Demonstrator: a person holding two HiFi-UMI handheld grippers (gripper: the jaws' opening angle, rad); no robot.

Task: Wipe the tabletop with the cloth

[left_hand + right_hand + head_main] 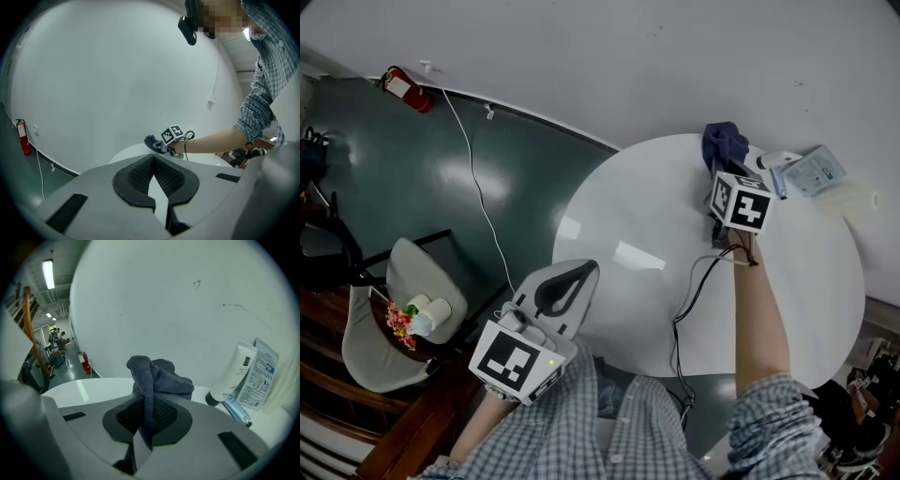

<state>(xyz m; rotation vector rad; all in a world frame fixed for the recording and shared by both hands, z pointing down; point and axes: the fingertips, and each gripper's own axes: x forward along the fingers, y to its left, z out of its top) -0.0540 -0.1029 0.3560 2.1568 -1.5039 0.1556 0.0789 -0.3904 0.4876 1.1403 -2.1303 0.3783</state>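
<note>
At the far edge of the table (pixel 628 202), the right gripper (pixel 147 420) pinches the cloth (pixel 159 376).
Its jaws are closed on a fold of the bunched cloth, which stands up ahead of them, near a tube (pixel 233 373) and a packet (pixel 262 376). The left gripper (pixel 157 187) hangs by the near edge, jaws together on nothing. To wipe well, the bunch likely needs pressing flat, then sweeping toward the bare middle, clear of the tube.
</note>
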